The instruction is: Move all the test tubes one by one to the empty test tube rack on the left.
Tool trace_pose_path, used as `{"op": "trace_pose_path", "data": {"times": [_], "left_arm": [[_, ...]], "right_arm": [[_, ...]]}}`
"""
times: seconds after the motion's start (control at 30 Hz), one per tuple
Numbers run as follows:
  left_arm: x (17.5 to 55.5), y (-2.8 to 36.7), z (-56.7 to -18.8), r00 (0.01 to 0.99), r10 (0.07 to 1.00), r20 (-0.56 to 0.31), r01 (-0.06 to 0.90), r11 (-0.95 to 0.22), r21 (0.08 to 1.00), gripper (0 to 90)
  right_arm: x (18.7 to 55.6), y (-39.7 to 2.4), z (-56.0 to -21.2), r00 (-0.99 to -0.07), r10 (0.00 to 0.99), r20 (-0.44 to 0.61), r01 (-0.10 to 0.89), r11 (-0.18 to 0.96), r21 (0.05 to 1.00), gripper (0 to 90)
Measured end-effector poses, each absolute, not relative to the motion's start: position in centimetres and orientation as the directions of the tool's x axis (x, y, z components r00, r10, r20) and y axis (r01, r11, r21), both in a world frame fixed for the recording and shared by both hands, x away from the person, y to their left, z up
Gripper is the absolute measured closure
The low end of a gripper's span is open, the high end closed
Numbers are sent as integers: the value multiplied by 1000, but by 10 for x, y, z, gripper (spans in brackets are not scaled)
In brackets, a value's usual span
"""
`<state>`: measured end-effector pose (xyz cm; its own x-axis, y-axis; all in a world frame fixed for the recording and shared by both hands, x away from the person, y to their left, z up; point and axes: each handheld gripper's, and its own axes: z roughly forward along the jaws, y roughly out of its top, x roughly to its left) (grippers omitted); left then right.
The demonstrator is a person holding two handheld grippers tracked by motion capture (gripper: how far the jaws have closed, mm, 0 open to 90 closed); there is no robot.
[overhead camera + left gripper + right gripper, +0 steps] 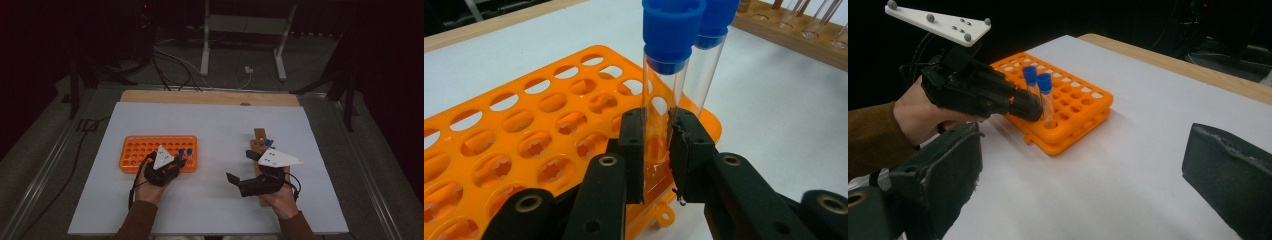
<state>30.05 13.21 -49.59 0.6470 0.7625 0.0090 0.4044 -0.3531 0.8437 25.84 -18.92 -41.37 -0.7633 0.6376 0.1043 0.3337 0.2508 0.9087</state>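
- The left tool (658, 150) grips a blue-capped test tube (663, 85), pads pressed on the clear wall low on its body.
- The tube stands upright, long axis vertical, cap up, in a near corner hole of the orange rack (531, 125); any lift goes straight up.
- A second capped tube (709, 60) stands just behind.
- Farther across the table (220, 125), the right tool (1083, 185) hangs open, empty, beside the wooden rack (260, 137).

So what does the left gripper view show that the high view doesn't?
Left gripper view: the left gripper has its pads pressed on a clear blue-capped tube standing in the orange rack. High view: the whole table, the right gripper with jaws apart above the table, and both of the person's forearms. Both: the orange rack, two blue-capped tubes and the wooden rack.
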Motion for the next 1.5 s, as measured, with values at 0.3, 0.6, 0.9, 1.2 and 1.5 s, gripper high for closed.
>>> {"op": "trace_pose_path", "data": {"times": [0.3,0.6,0.9,1.2,1.5], "left_arm": [[298,140,-490,619,785,-25,415,-300,859,480],[290,154,-473,577,812,-85,421,-206,883,61],[276,179,-459,548,828,-117,405,-141,903,5],[267,192,-461,542,828,-146,412,-110,905,6],[266,187,-465,544,829,-130,420,-135,898,6]], "right_arm": [[259,-190,-414,-763,638,105,331,246,911,26],[260,-193,-414,-755,647,105,331,238,913,26],[263,-204,-411,-735,672,95,326,227,918,26],[266,-228,-411,-690,720,65,322,225,919,26],[268,-262,-414,-620,782,57,350,211,913,54]]}}
